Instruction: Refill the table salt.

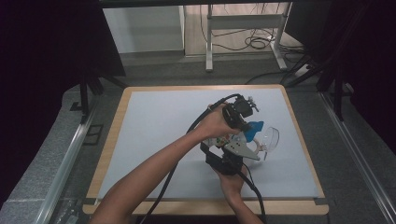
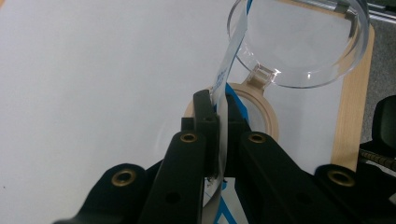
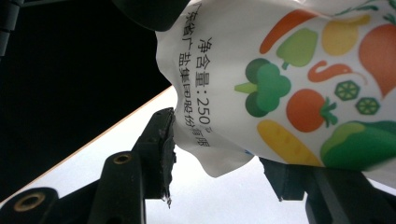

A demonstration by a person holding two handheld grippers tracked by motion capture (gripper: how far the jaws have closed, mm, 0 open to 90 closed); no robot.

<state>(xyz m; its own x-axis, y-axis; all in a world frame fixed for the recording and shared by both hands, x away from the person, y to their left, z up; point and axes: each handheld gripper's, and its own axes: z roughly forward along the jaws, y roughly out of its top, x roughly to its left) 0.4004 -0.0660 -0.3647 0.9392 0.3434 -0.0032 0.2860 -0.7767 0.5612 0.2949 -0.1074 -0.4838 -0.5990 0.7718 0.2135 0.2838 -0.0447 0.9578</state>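
Both of your grippers meet on one printed bag [image 3: 299,88] held up over the right half of the white table [image 1: 154,135]. Your left gripper [image 2: 223,105] has its jaws closed tight on a thin flat edge of that bag, the pale strip running up between the two black fingers [image 2: 203,112]. Just past those tips, in the left gripper view, a clear round bowl [image 2: 299,42] sits tilted, with a tan ring [image 2: 266,105] beneath its lip. Your right gripper [image 3: 219,144] holds its jaws about halfway apart, one on either side of the bag's lower corner; the left finger [image 3: 161,140] touches the crumpled white film, while the contact on the other side is hidden behind the bag. That bag shows cartoon vegetables and black lettering, and hangs tilted. In the high view the two grippers sit close together, the left gripper farther from you, with the clear bowl just to their right.
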